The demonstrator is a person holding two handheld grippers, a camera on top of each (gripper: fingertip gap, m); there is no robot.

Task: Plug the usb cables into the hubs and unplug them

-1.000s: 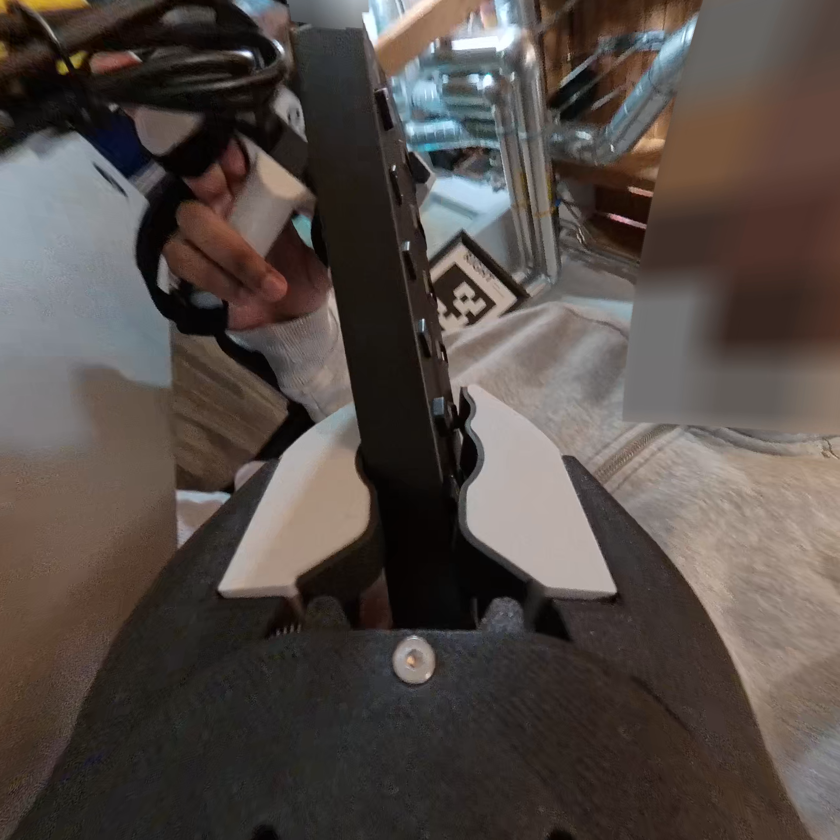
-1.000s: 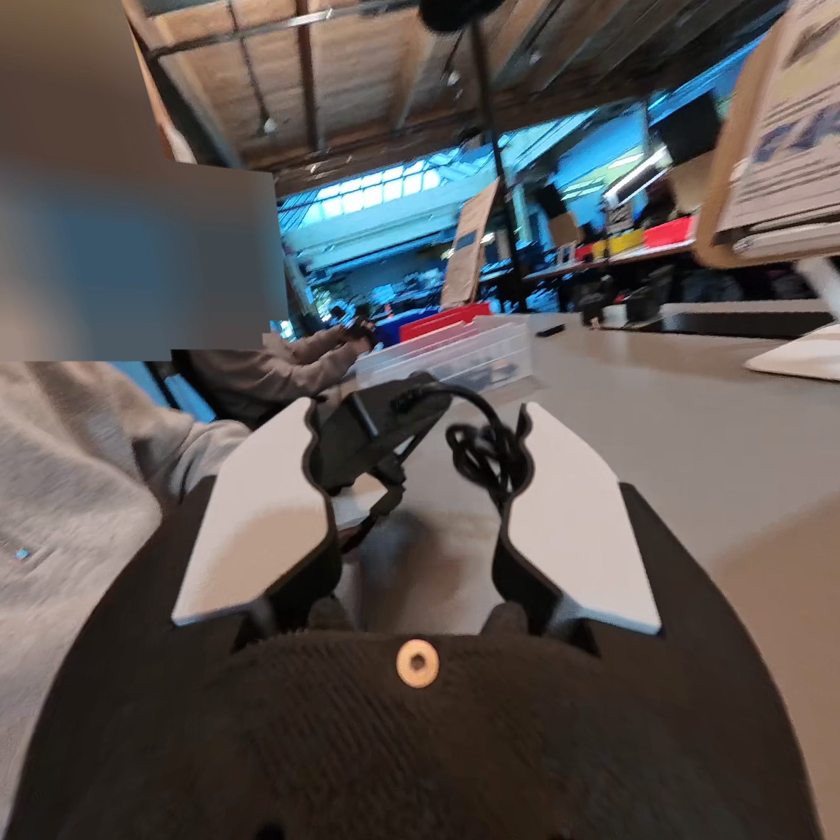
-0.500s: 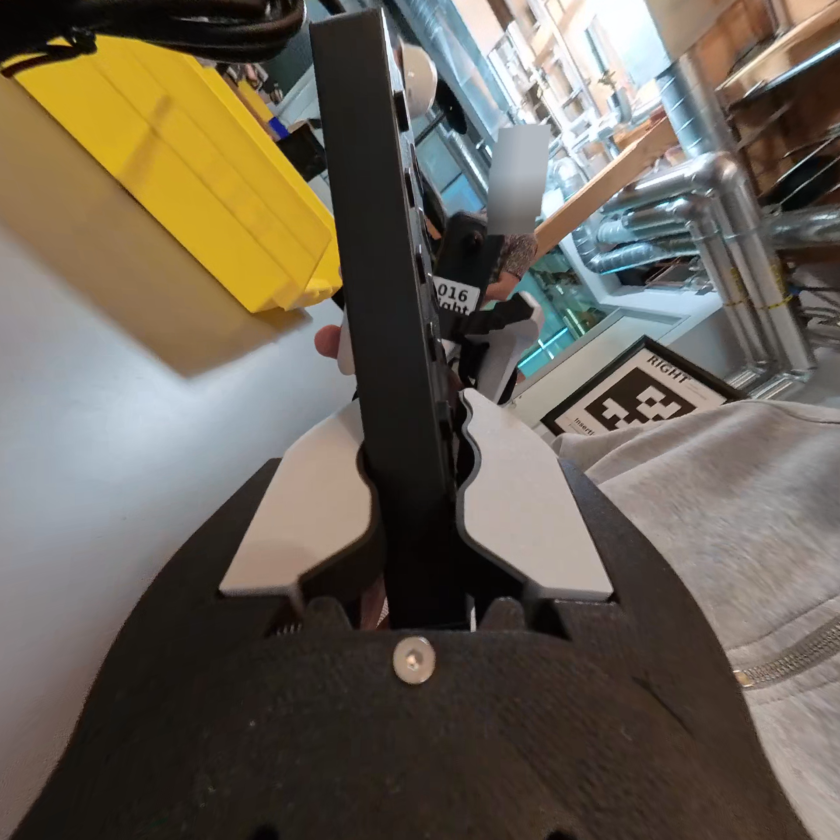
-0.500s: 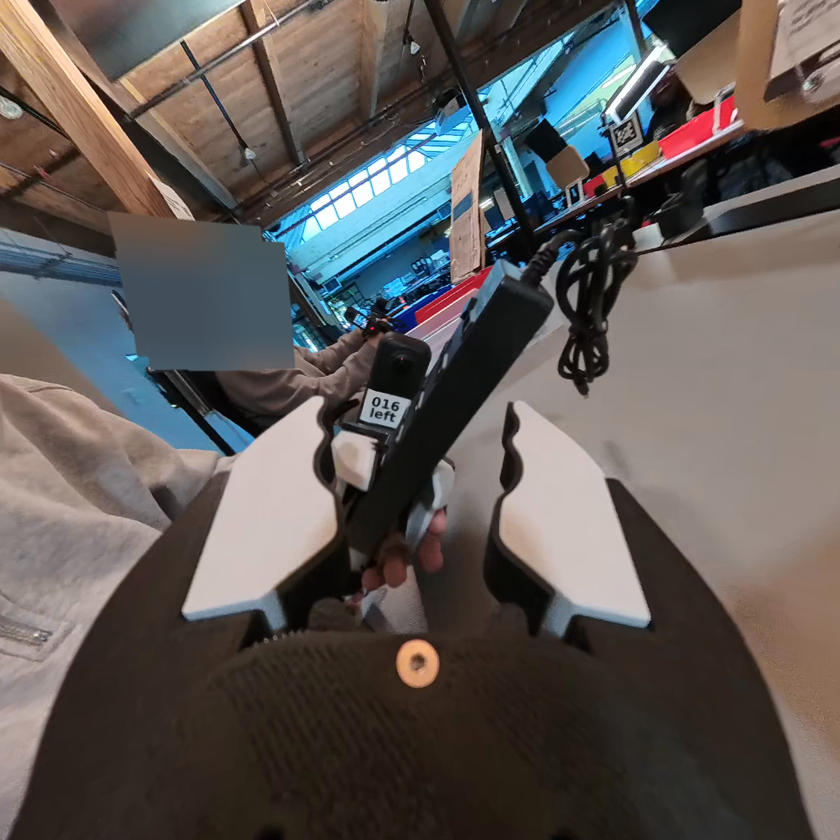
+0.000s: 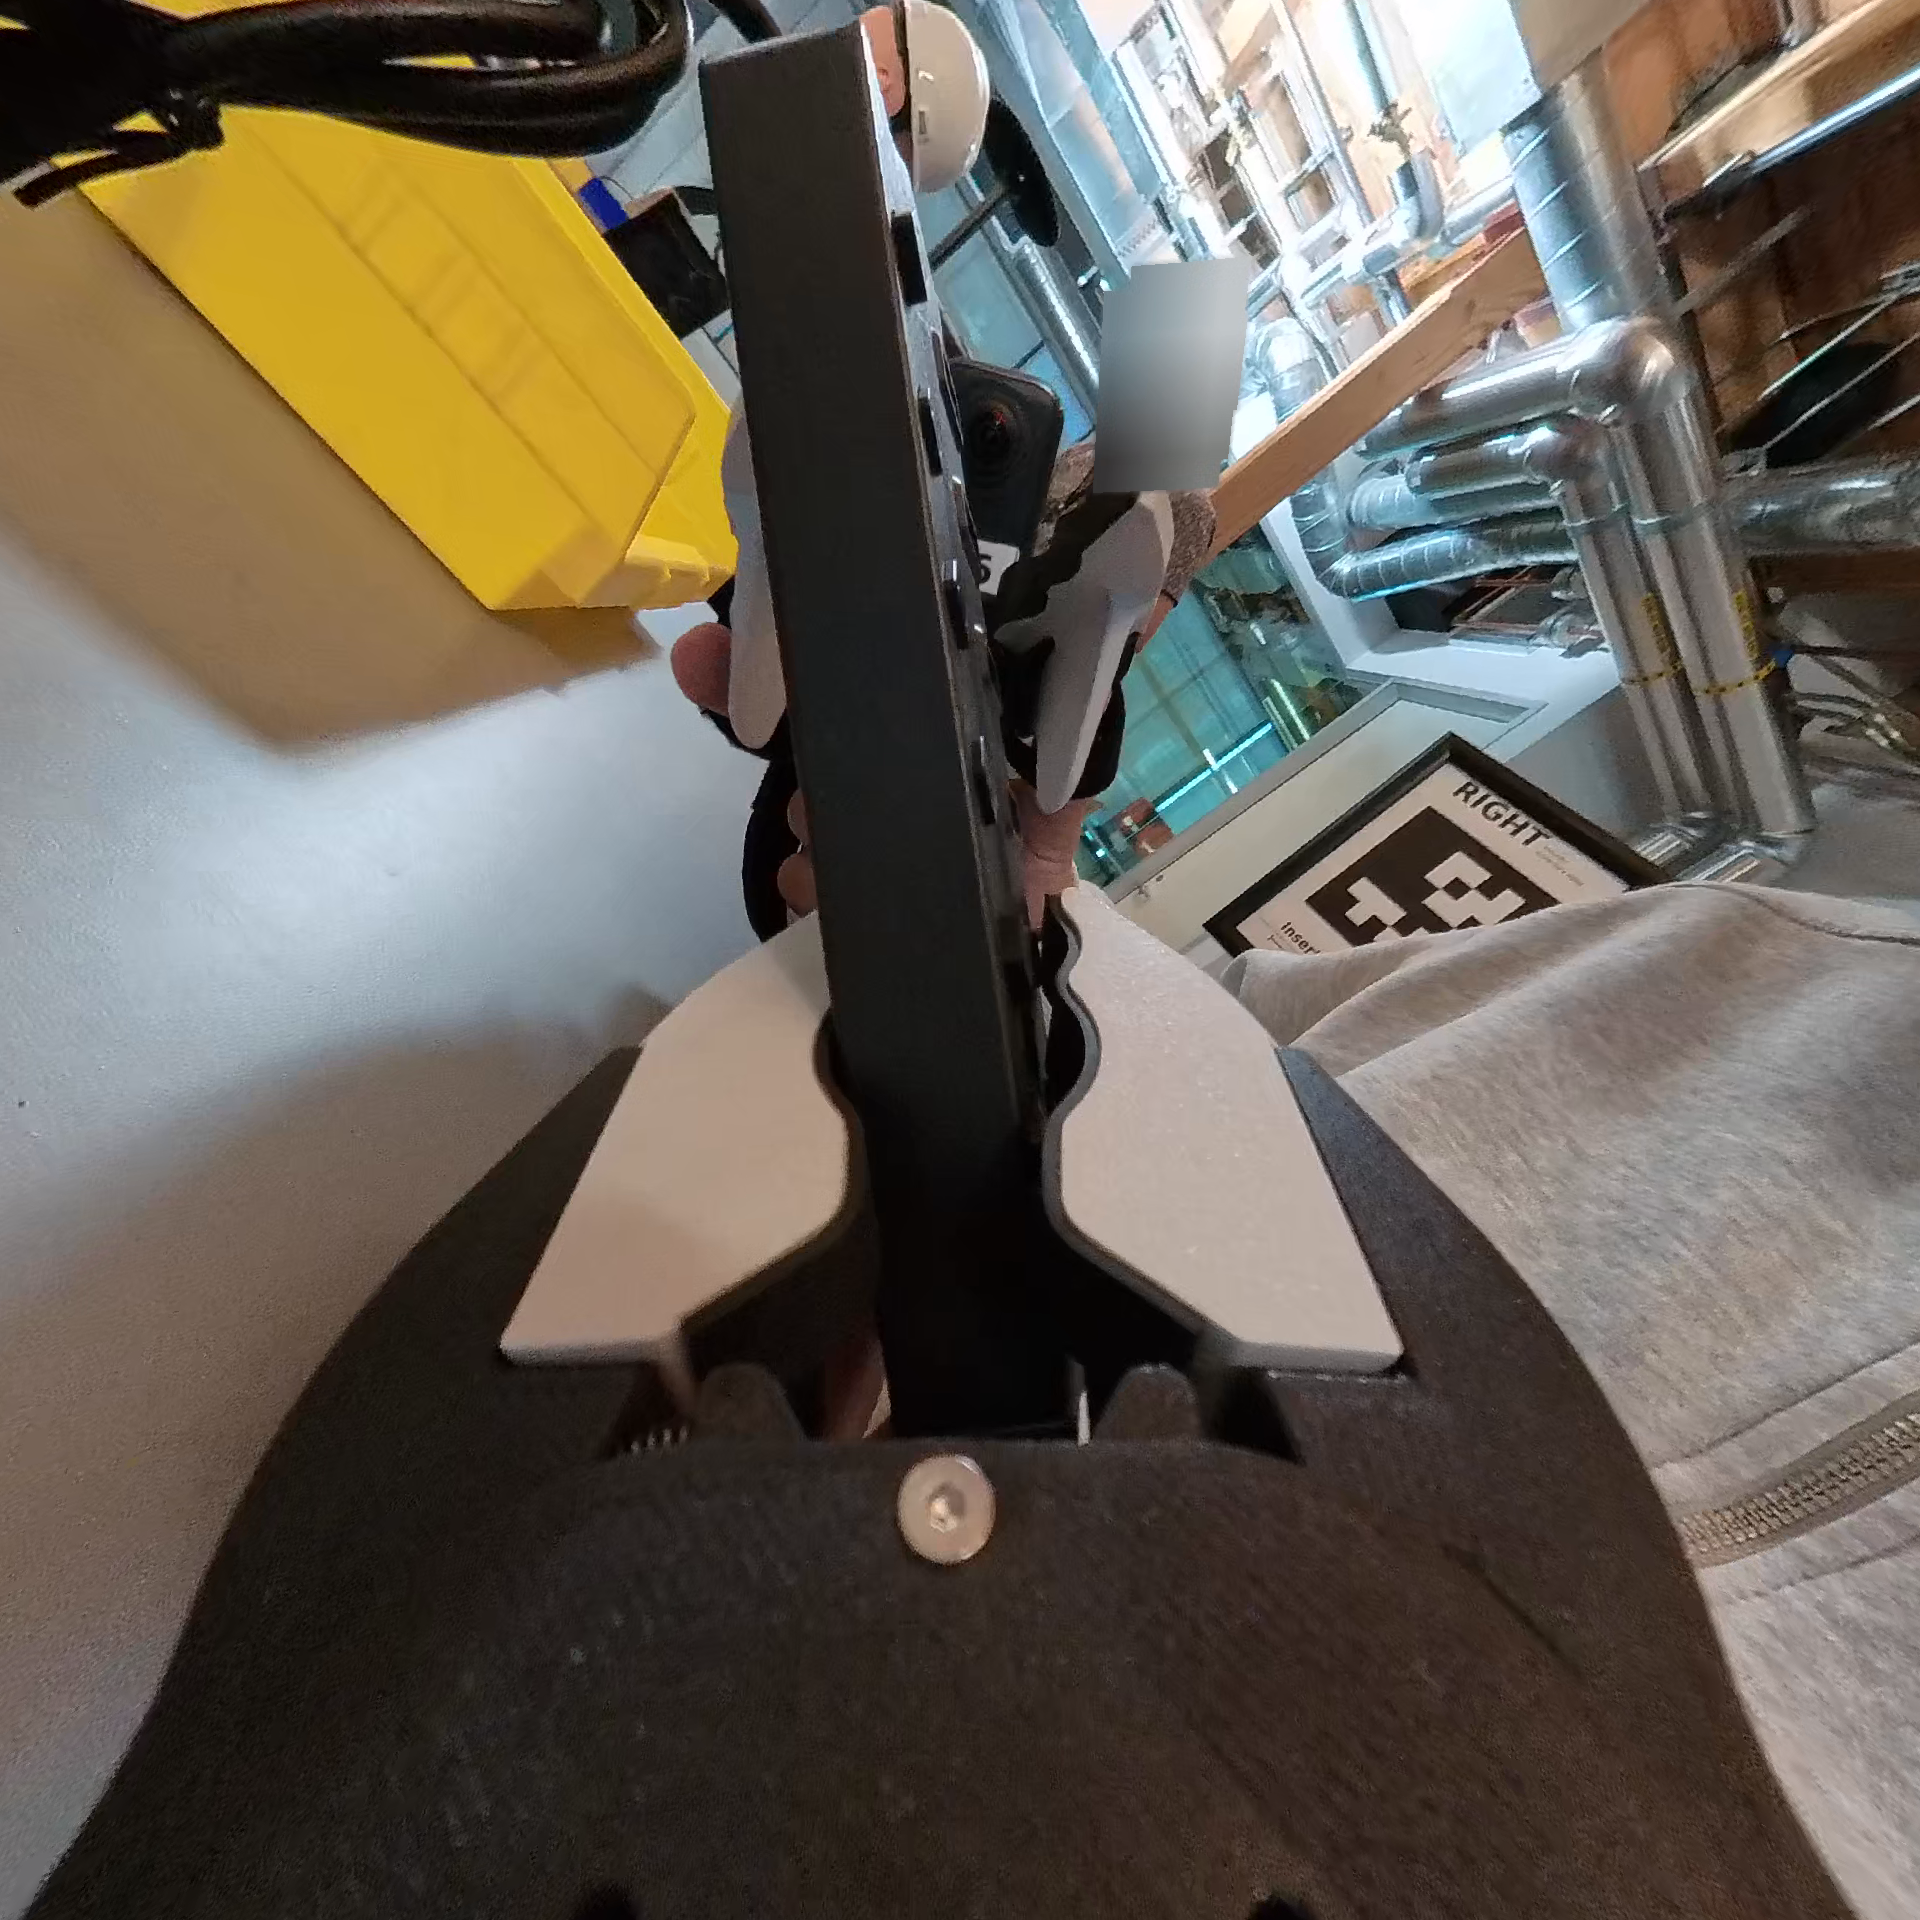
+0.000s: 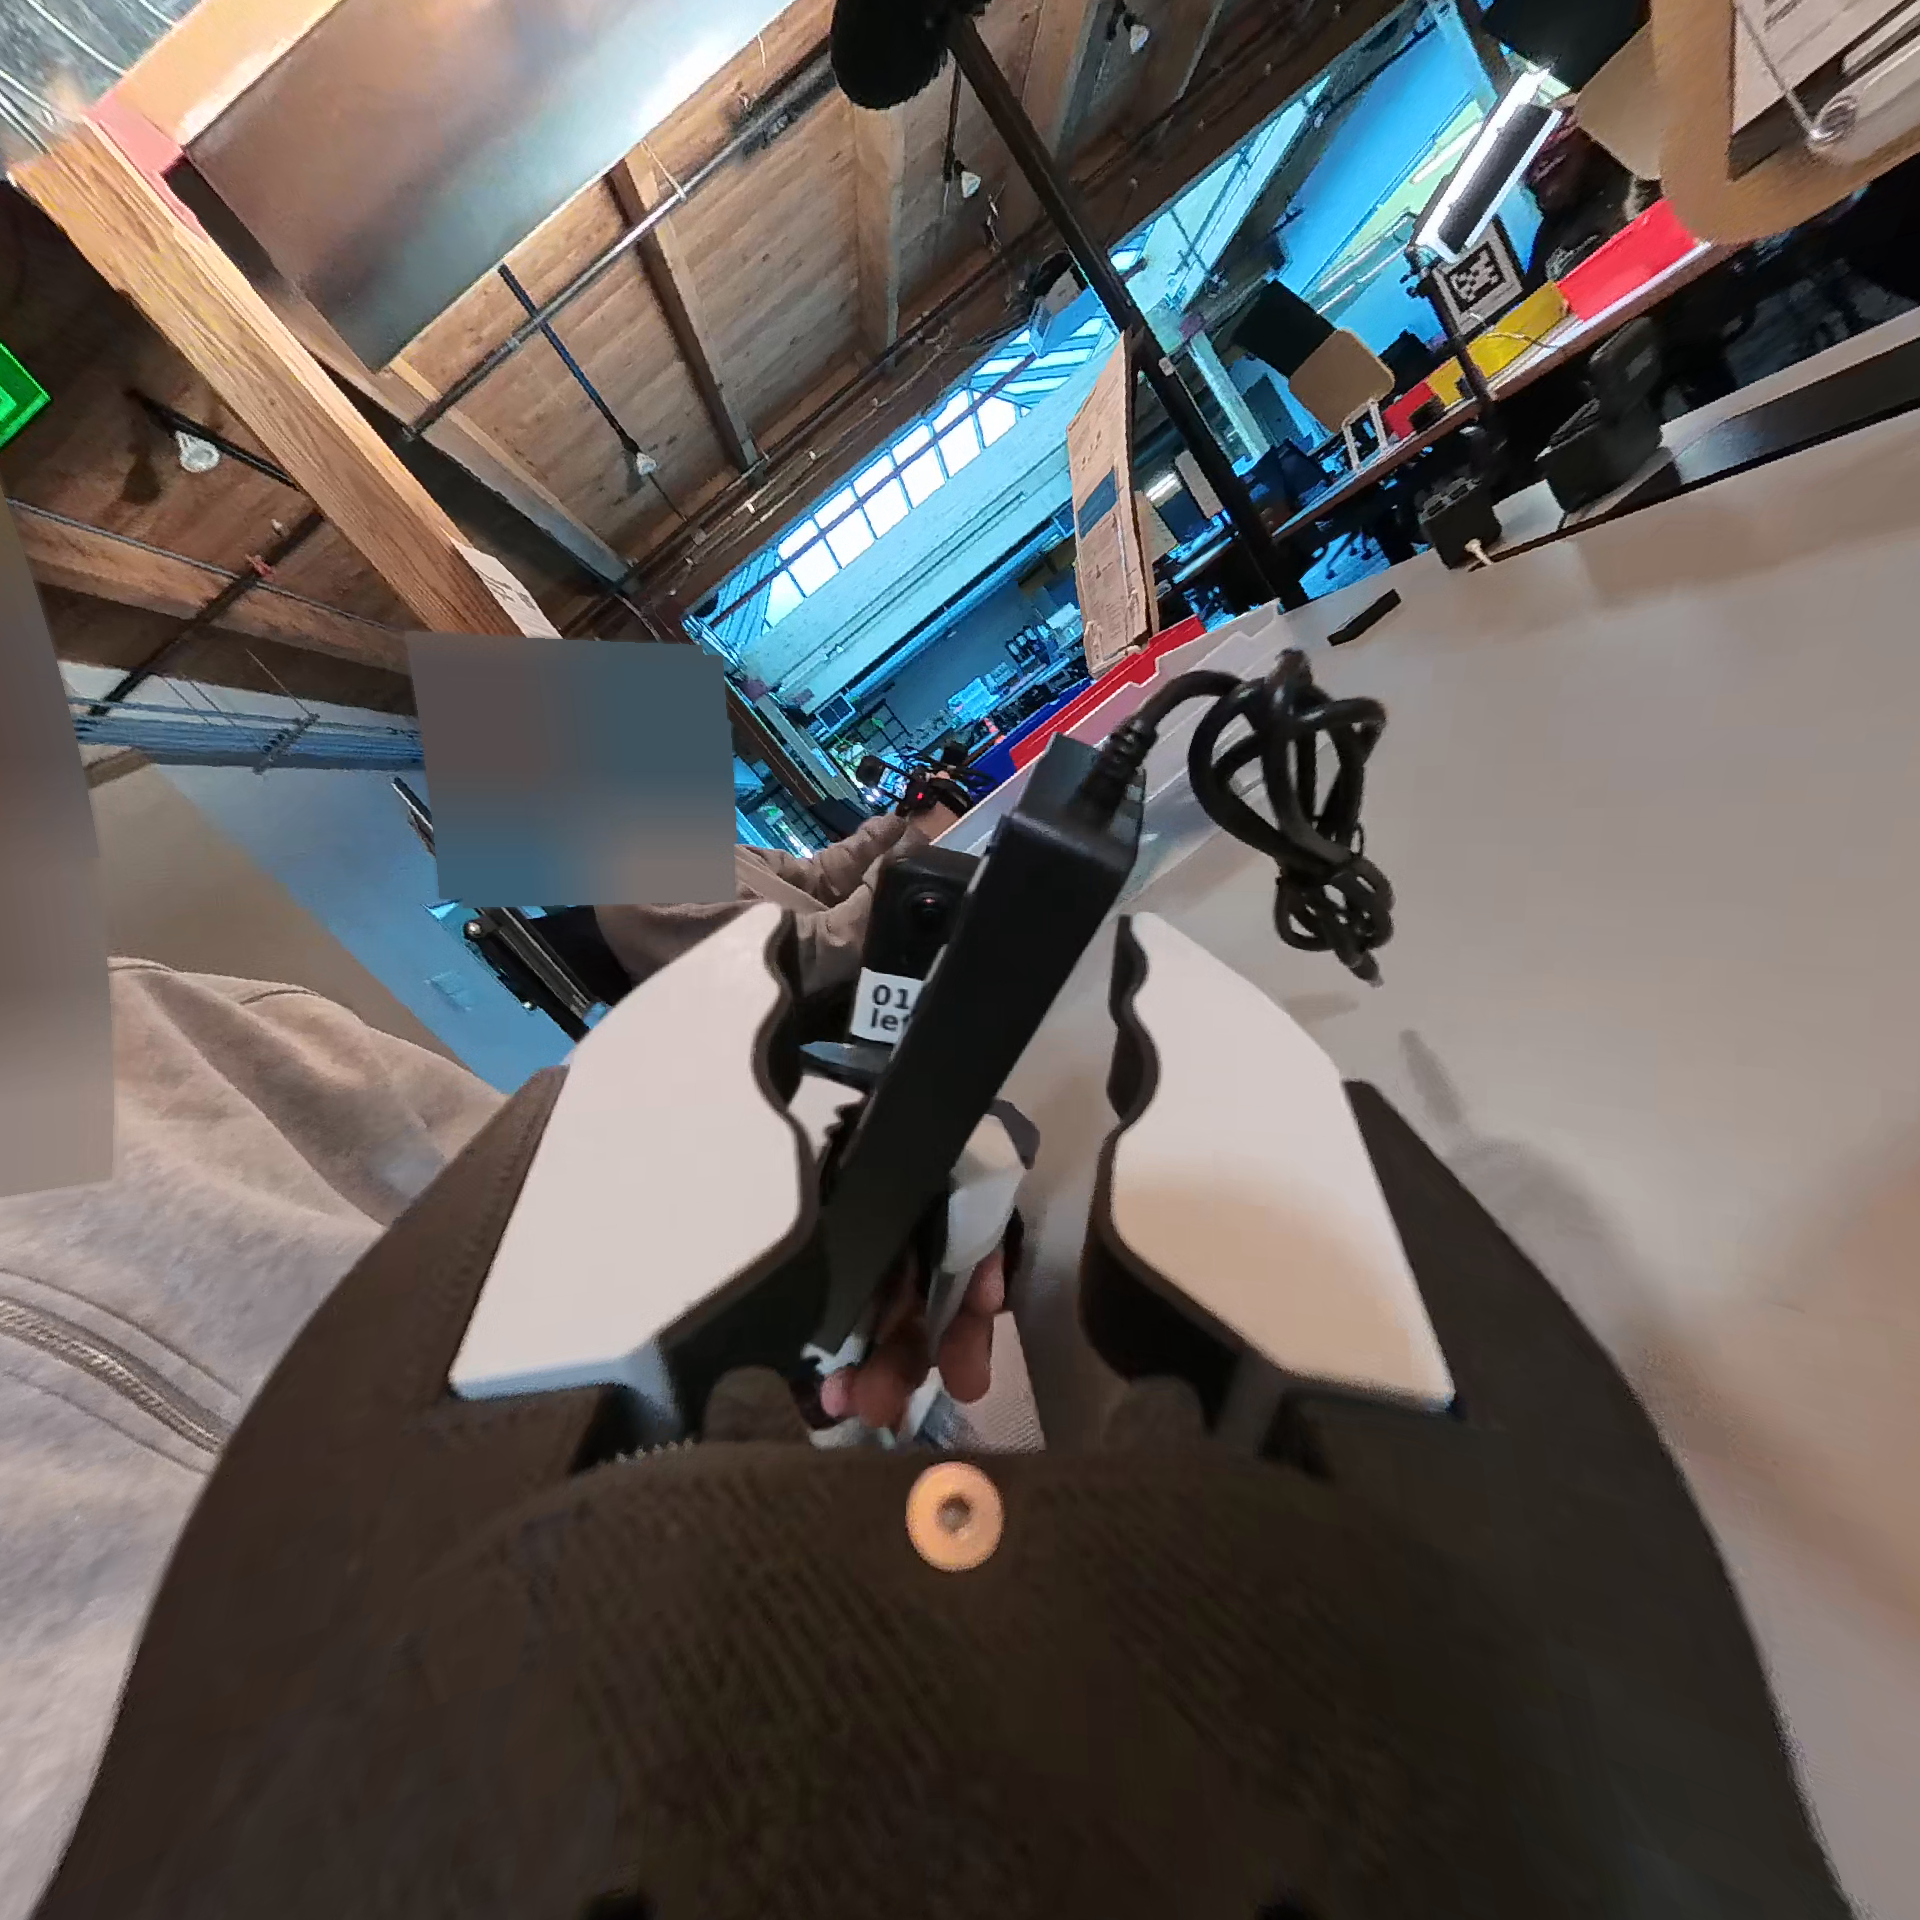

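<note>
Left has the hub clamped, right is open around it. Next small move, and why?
Probably move the right gripper out toward the bundled cable dangling from the hub's far end and close on its loose plug. The left gripper is clamped on the hub's near end, holding it clear of the table, and the port side shows no plug in it, so the right first needs a cable end.
</note>
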